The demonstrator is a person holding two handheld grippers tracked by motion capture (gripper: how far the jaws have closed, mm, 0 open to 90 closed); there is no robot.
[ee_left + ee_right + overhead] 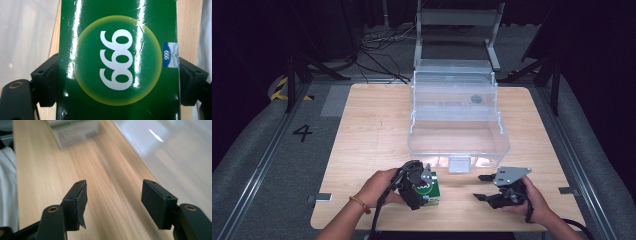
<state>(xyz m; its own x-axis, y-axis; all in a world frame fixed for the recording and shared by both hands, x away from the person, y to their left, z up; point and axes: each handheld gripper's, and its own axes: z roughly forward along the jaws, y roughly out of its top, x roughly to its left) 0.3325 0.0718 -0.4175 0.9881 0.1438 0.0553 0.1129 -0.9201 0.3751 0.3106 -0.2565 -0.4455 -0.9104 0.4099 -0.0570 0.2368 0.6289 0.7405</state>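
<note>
The green box (117, 62) runs past the left gripper view's top and bottom edges; the right gripper view is motion-blurred.

The box (117, 62) in the left gripper (419, 184) is glossy dark green, bearing a yellow-green glowing ring around a green disc with white "999" figures — and a small blue-and-white label at its right edge with the same digits in white. Its far side, seen from the right gripper view, looks white with grey print. Both grippers are black — the right gripper (482, 187) carries a grey plate. The table (372, 130) is pale wood with fine grain. The bin (457, 115) at the far middle is clear and colourless.
</note>
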